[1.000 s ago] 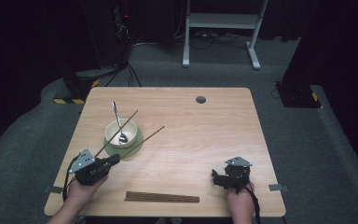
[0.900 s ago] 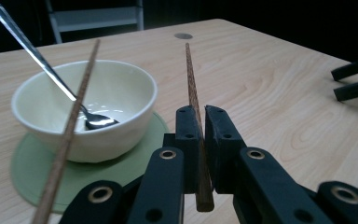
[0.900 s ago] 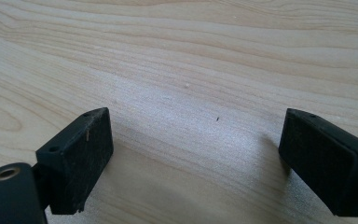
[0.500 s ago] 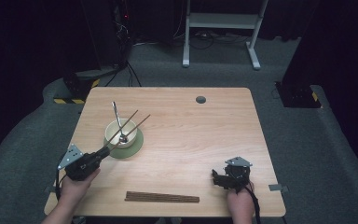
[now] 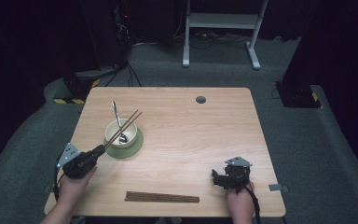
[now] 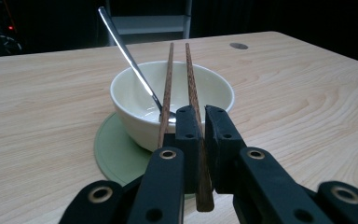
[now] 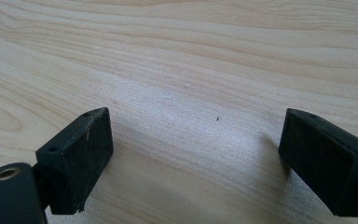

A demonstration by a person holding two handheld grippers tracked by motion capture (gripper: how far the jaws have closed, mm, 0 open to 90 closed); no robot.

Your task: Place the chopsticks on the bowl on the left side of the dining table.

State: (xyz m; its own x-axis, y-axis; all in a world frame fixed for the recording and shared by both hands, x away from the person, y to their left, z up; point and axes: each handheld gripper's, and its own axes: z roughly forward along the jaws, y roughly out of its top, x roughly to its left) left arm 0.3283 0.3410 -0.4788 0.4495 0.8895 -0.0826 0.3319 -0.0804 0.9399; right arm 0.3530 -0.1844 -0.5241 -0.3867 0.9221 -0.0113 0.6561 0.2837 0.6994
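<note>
Pair of wooden chopsticks clamped at the near ends between the closed jaws of the left gripper, slanting up and across the mouth of the cream bowl, far tips out past the far rim, above the table. Judged as the step of laying the pair across or into the bowl.

To do it well: keep the wrist level so both sticks come down together, lower until the shafts bear on the rim, and only then ease the clamp. Worth noting in the left gripper view that the right stick sits squarely between the pads while the left one rides on the outer face of the left jaw, so probably a looser hold there, apt to slip or splay.

Right gripper resting near the front right of the table, jaws spread wide, nothing between them.

Around: a metal spoon leaning in the bowl, handle up and just left of the sticks, the likeliest thing to be knocked. Green coaster under the bowl. A flat bundle of dark sticks by the front edge, well clear
</note>
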